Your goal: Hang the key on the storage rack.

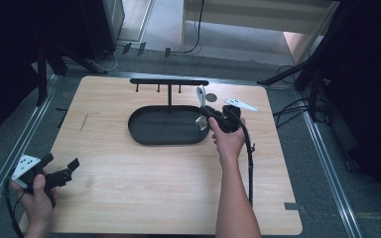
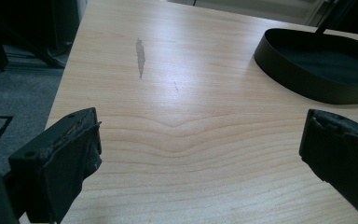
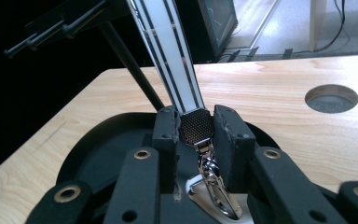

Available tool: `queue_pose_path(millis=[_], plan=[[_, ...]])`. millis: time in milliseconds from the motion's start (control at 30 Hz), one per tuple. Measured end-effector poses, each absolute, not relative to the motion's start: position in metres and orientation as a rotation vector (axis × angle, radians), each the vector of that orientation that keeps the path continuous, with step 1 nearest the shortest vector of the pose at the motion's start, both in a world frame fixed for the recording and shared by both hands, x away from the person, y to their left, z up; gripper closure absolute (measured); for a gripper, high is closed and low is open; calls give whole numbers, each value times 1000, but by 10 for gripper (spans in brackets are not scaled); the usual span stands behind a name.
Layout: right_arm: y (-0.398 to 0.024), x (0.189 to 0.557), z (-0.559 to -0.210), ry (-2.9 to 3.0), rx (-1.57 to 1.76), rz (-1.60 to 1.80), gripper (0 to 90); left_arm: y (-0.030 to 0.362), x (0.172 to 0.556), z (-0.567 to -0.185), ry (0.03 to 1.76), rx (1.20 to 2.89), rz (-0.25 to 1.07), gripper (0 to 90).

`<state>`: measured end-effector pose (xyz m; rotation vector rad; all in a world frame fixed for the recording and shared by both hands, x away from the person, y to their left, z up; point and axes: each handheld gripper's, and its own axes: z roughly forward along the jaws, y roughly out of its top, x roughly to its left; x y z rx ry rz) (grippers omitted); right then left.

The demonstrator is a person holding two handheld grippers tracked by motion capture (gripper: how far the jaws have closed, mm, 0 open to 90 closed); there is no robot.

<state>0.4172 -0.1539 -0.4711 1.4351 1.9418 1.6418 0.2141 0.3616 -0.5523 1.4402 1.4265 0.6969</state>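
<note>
Two pads of the right hand-held gripper (image 3: 196, 128) pinch the dark end-piece of a white striped strap (image 3: 168, 44) — its silver clasp (image 3: 209, 179) dangling below, the band rising toward the black hook stand (image 1: 169, 82). It hangs over the oval tray's (image 1: 144, 134) right end, likely to be hung. Idle, the left hand-held gripper (image 1: 62, 171) rests unclenched, holding nothing, at the surface's (image 1: 154, 188) near left corner.

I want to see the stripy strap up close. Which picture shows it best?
The right gripper view: the white strap with black stripes rises between the right tongs, which pinch its black end above a silver clasp. The high view shows it small at the tongs. The left gripper view looks at the table and tray instead.
</note>
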Motion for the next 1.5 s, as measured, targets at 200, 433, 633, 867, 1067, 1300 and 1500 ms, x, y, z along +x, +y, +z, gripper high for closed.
queue_pose_path(millis=[200,433,633,867,1067,1300,1500], plan=[[-161,419,-473,1853,1534,1601,686,362,214,-552,1427,1440,696,0],[-164,410,-474,1869,1429,1452,577,362,214,-552,1427,1441,697,0],[-170,398,-472,1827,1341,1315,398,361,214,-552,1426,1442,699,0],[-189,376,-473,1832,1376,1246,104,361,214,-552,1426,1444,703,0],[-211,349,-480,1801,1343,1229,0,361,214,-552,1425,1445,706,0],[-237,327,-491,1760,1369,1215,0,360,214,-552,1424,1448,712,0],[-270,300,-507,1725,1401,1197,0,360,213,-552,1423,1449,717,0]])
